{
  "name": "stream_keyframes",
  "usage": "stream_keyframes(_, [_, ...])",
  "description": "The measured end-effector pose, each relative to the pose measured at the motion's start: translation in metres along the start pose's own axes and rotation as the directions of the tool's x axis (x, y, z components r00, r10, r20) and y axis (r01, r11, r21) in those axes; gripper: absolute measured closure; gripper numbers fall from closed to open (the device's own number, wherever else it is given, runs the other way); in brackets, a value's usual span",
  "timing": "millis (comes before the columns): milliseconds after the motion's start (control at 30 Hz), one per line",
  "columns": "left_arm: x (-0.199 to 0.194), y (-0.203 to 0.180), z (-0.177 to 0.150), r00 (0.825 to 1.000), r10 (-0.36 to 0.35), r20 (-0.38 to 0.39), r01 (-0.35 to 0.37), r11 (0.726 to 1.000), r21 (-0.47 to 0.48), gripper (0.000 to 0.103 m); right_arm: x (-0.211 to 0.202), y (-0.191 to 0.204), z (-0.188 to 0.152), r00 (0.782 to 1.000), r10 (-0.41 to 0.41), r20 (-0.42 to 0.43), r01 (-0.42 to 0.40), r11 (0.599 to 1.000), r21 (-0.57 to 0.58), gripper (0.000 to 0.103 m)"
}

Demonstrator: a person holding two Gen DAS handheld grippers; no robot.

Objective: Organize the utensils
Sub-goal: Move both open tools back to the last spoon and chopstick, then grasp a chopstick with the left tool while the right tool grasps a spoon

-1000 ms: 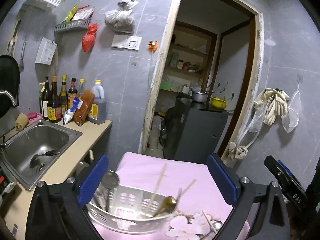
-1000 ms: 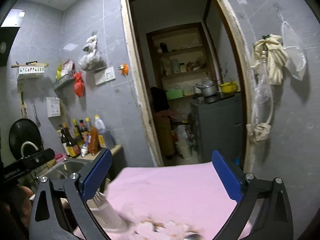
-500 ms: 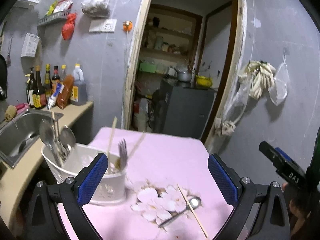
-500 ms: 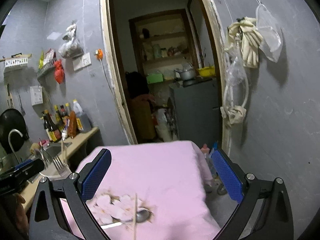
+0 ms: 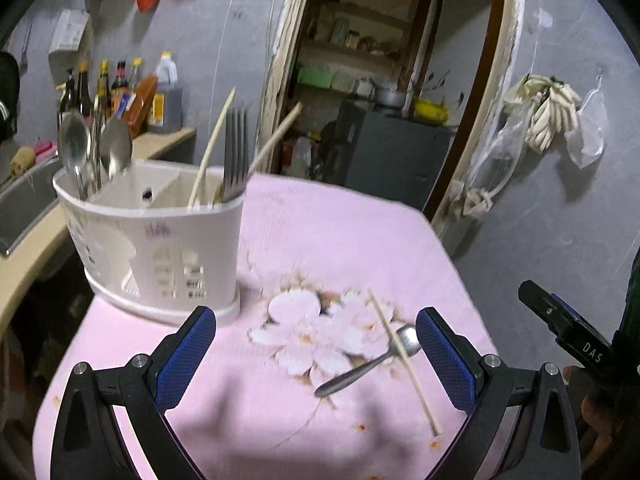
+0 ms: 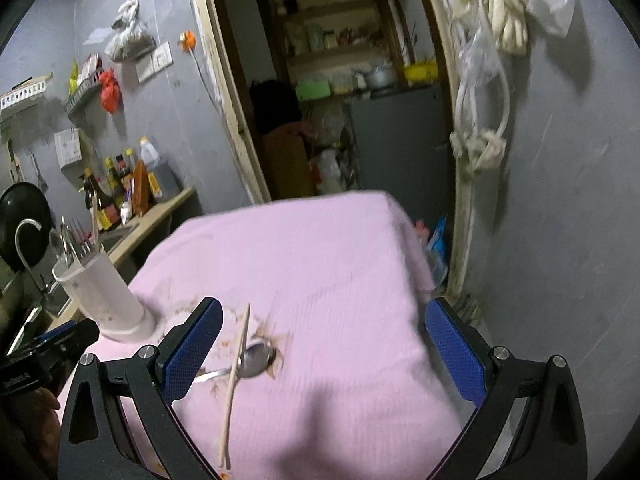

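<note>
My left hand-held gripper (image 5: 316, 354) hangs over the near part of the surface (image 5: 320, 232), jaws wide apart w/ nothing between the pads. The surface is covered by a pink cloth w/ a flower print. The spoon (image 5: 370, 354) lies on that print, just ahead of the gripper and nearer its right finger (image 5: 444, 364); bowl points toward that finger, handle runs back toward the middle. A chopstick (image 5: 404, 364) lies across the spoon just behind its bowl, touching it, and runs from the flower print toward the near edge, passing close by the right finger. The caddy (image 5: 152, 240), white plastic, stands upright on the cloth ahead-left of the gripper, its base near the left finger (image 5: 186, 360) but apart from it. In it: two spoons in the left compartment, a fork (image 5: 235, 152) and two chopsticks in the right one, all leaning. My right hand-held gripper (image 6: 320, 348) is also spread wide and holds nothing. From its view the spoon (image 6: 250, 362) sits just beside the left finger (image 6: 194, 348), inside the gap, w/ the chopstick (image 6: 236, 376) crossing over it and running down toward the near edge. The caddy (image 6: 104, 296) is further left, outside the fingers. Both views are a bit blurred. Beyond the cloth: a counter w/ bottles (image 5: 120, 92) and a sink (image 5: 24, 200) at left, an open doorway behind.
</note>
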State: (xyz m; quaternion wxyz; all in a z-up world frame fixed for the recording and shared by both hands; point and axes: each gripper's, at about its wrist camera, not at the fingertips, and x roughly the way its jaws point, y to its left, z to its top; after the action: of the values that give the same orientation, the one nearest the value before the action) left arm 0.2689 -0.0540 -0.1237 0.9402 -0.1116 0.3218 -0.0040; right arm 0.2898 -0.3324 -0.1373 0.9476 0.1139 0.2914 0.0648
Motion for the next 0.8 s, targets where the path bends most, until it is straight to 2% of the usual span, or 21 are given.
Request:
stream_keyframes(167, [0.016, 0.010, -0.017, 0.998, 0.004, -0.057, -0.007, 0.999, -0.044, 0.002, 0.025, -0.002, -0.019, 0.997, 0.042, -0.069, -0.041, 0.999, 0.009, 0.003])
stream_keyframes(400, [0.027, 0.011, -0.026, 0.996, -0.013, -0.087, 0.009, 0.999, -0.044, 0.002, 0.050, -0.002, -0.034, 0.984, 0.096, -0.152, -0.092, 0.995, 0.032, 0.005])
stream_keyframes(567, [0.038, 0.006, -0.023, 0.995, -0.039, -0.088, 0.038, 0.999, -0.018, 0.004, 0.066, 0.003, -0.043, 0.966, 0.140, -0.216, -0.134, 0.990, 0.042, 0.029])
stream_keyframes(600, [0.040, 0.004, -0.022, 0.995, -0.044, -0.088, 0.043, 0.999, -0.010, 0.005, 0.069, 0.005, -0.045, 0.963, 0.149, -0.225, -0.144, 0.989, 0.040, 0.038])
stream_keyframes(733, [0.051, -0.003, -0.017, 0.992, -0.070, -0.104, 0.073, 0.997, 0.022, 0.017, 0.077, 0.011, -0.048, 0.953, 0.172, -0.251, -0.167, 0.985, 0.039, 0.056])
stream_keyframes(800, [0.059, -0.006, -0.014, 0.990, -0.089, -0.113, 0.093, 0.995, 0.024, 0.026, 0.081, 0.011, -0.047, 0.948, 0.182, -0.262, -0.175, 0.983, 0.048, 0.062])
